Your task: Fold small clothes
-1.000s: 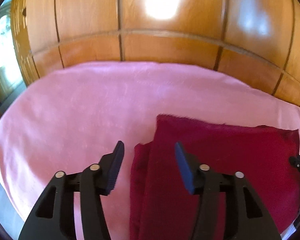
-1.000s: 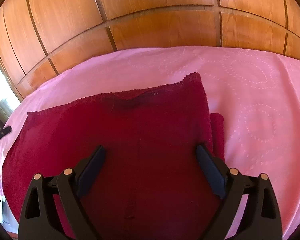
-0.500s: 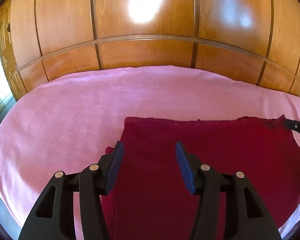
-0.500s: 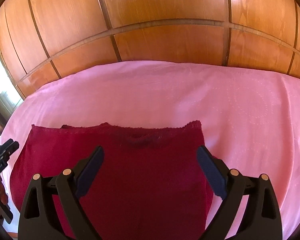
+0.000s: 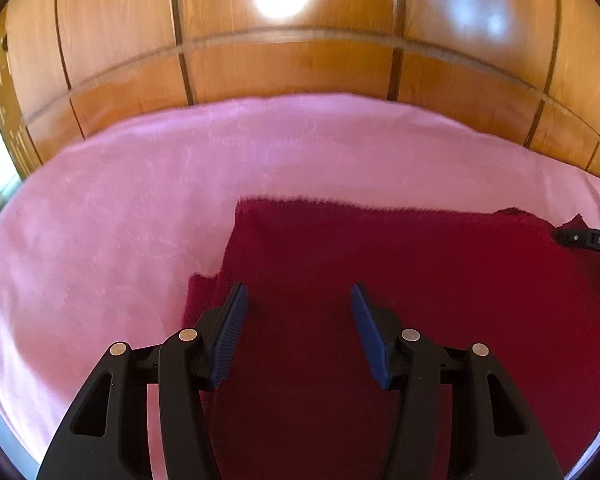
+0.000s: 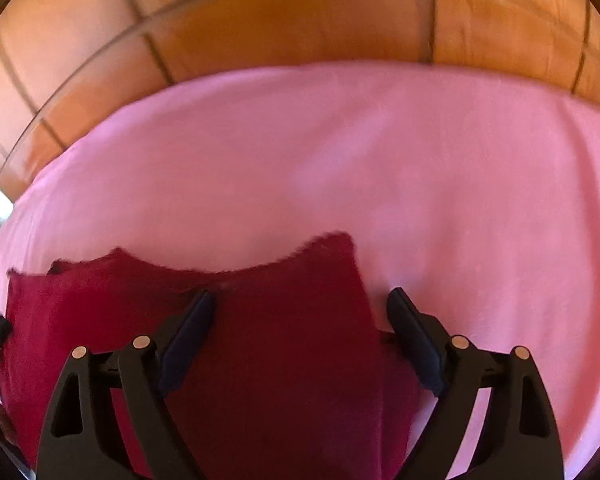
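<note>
The dark red cloth (image 5: 400, 280) lies flat on a pink sheet (image 5: 140, 200), folded so that it has more than 1 layer. In the left wrist view the cloth sits under and between the 2 fingers (image 5: 236, 320) of the left gripper (image 5: 298, 300), and it spreads far out past the right finger. Its far edge runs straight across, a little way ahead of the fingertips. A small bit of a lower layer peeks out just beside the left finger. The left gripper's fingers stand apart with nothing pinched between them. They hang over the cloth, and I cannot tell if they touch it. In the right wrist view the cloth (image 6: 280, 340) fills the space under the left finger of the right gripper (image 6: 302, 304) and between both fingers. The cloth's side edge ends just inside the right finger (image 6: 412, 332), which is over the pink sheet (image 6: 420, 180). The right gripper's fingers are wide apart but are closing a little, and they press on nothing. The picture is blurry. Beyond the pink sheet, ahead of the fingers, stand shiny brown wooden panels (image 5: 300, 68). The tip of the other gripper shows at the far right edge of the left wrist view, touching the cloth's corner or just beside it.
</note>
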A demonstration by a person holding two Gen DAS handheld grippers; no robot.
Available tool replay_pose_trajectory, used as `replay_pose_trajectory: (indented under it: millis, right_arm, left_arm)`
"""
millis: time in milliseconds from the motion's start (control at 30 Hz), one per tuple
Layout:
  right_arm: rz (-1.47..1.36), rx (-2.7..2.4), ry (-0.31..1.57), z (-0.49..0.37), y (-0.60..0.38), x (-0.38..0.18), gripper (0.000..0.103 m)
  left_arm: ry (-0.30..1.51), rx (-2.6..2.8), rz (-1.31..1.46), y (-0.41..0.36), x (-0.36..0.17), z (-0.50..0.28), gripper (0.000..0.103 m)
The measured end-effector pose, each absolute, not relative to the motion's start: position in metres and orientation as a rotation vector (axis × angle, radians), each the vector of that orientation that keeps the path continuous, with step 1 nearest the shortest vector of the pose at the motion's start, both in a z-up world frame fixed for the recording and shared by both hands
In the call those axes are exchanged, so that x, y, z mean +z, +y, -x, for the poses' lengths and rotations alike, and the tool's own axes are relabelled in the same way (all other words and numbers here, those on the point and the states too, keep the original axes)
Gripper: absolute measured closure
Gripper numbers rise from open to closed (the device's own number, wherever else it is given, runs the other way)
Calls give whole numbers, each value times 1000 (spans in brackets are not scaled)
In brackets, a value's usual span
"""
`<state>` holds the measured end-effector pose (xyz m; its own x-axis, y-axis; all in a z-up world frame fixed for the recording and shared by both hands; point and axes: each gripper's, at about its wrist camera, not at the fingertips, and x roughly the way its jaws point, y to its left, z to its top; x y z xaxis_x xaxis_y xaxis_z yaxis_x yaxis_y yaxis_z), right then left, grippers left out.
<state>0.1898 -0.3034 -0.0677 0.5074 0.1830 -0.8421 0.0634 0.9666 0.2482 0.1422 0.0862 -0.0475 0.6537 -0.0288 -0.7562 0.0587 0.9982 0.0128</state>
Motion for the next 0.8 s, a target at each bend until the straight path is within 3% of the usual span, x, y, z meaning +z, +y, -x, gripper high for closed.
replay_pose_trajectory:
  millis: [100,467,533,600,667,800]
  right_arm:
    - [-282,72,1033,-195,-306,-72,11]
    - [-398,42,969,-179,-327,-43,11]
    - [-414,18,920,-163,-338,-27,17]
    - [-400,16,879,-147,-344,-12,39]
    - [-366,50,851,-129,-341,3,51]
    - [-270,164,897,-108,-313,2,53]
  left_arm:
    - [869,-52,12,93,-61,-146,40]
    - [837,-88,67,99,-68,-142,36]
    - [836,-93,67,99,-68,-142,34]
    - [835,-95,65,98,-68,-141,33]
    - [832,-95,66,98,-68,-140,33]
    - [829,-97,68,99,-69,-141,33]
